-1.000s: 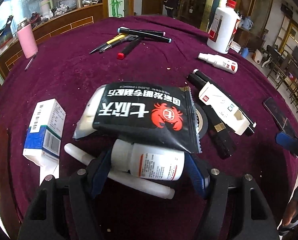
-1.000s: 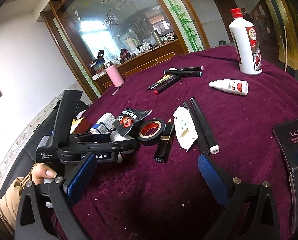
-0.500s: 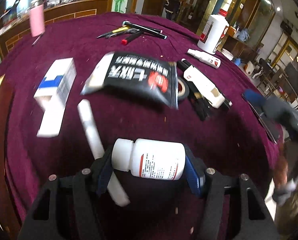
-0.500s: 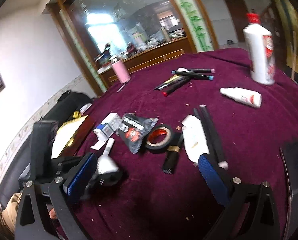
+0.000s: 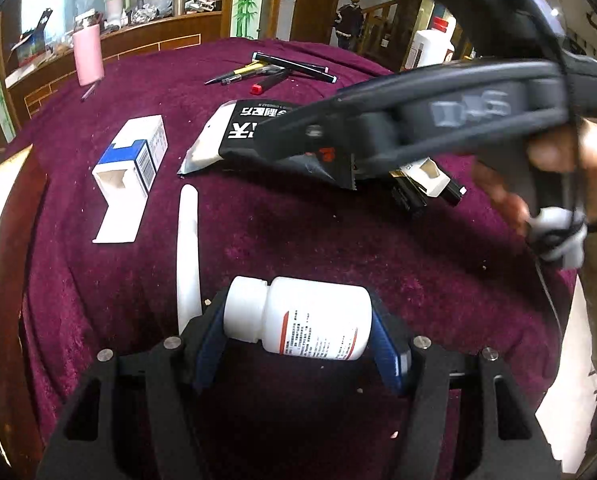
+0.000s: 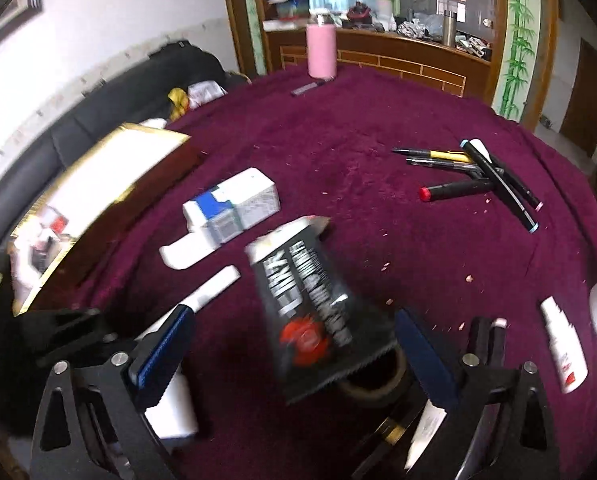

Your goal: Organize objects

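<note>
Maroon tablecloth [image 5: 338, 240], cluttered. Near edge: left gripper [image 5: 298, 340] angled down, clamped on sideways white pill bottle [image 5: 298, 328]. Farther in, right gripper [image 6: 294, 352] angled down, jaws wide, empty, over black sachet [image 6: 306, 300].

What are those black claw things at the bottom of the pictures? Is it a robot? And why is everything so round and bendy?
No robot: a person holds a grabber tool in each hand, and each tool carries a wide-angle camera that bends the picture. One picture looks along the left gripper, which squeezes a white pill bottle sideways between its blue pads. The other looks along the right gripper, open above a black snack packet. In the left view you also see a hand holding that right tool. On the purple tablecloth lie a blue-and-white box, a white tube, some pens and a pink cup.
</note>
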Motion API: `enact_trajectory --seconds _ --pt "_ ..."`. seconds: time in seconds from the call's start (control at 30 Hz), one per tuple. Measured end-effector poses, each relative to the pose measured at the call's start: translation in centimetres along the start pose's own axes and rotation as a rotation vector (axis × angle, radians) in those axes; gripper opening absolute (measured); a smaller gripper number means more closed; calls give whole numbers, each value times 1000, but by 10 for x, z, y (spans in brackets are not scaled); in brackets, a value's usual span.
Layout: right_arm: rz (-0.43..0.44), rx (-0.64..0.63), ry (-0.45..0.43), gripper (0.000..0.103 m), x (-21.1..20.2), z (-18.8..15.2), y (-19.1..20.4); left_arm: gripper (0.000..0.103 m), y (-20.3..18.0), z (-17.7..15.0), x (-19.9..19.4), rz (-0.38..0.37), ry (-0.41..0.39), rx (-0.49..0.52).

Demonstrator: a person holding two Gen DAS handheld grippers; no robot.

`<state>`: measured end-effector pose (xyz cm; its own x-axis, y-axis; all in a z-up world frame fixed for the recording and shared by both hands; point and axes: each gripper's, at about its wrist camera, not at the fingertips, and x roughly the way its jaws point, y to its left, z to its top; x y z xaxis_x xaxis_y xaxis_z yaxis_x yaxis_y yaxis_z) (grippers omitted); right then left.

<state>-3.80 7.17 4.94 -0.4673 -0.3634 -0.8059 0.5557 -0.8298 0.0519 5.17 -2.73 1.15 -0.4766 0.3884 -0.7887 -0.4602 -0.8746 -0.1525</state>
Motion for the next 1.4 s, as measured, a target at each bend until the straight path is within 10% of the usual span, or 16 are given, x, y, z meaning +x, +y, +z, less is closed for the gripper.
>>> enact_trajectory --seconds 0.17,0.27,0.4,0.93,1.4 --pt "-15 -56 78 89 23 11 4 63 5 1 0 -19 -1 -29" --pt "-25 -81 132 58 39 11 9 63 5 1 -1 -18 -1 -29" --pt "-55 -68 105 48 39 5 12 63 5 -1 -2 -24 -2 -35" --pt "5 345 -249 46 -59 -62 14 63 20 1 -10 -52 -38 -117" --pt "20 334 -250 46 -69 -76 32 63 32 -7 -35 32 -66 -176"
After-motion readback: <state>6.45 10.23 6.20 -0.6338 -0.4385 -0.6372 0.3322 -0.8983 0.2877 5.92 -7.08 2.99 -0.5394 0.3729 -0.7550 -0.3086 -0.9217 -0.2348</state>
